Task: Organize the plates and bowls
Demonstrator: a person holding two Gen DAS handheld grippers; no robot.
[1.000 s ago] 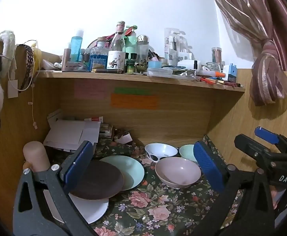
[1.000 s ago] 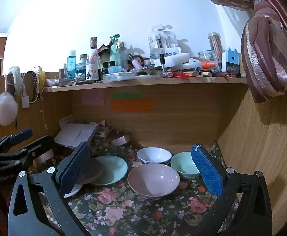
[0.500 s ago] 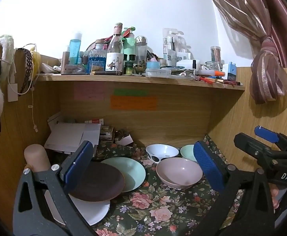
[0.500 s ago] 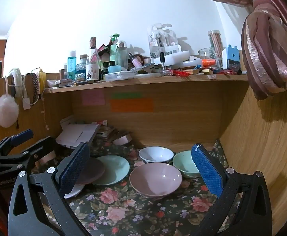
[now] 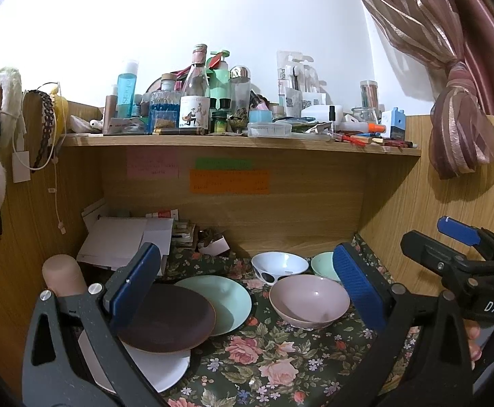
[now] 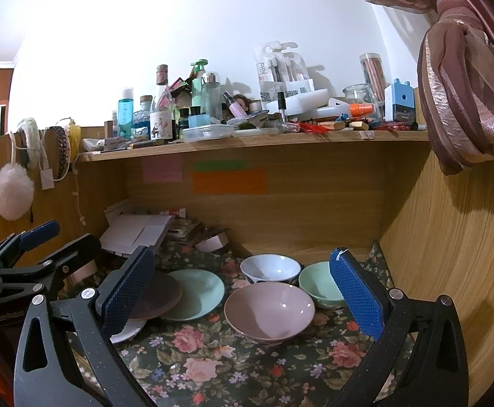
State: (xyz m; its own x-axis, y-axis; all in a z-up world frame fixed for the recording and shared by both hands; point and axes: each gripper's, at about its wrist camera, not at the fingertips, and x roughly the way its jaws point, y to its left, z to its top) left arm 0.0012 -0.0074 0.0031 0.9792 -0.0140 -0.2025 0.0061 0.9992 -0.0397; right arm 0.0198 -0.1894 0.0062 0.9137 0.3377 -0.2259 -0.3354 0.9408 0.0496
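Floral-clothed desk (image 5: 267, 366): both grippers, left (image 5: 243, 291) and right (image 6: 243, 298), hang wide open and empty (barely shifted this past second); plates overlap at left, bowls cluster near the back-right corner, sorting unstarted.

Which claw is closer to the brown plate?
Left. The left claw hangs right over the brown plate; the right claw faces the pink bowl, farther right.

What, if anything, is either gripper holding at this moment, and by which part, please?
Nothing is held. The left gripper and the right gripper are both open and empty, above the tablecloth.
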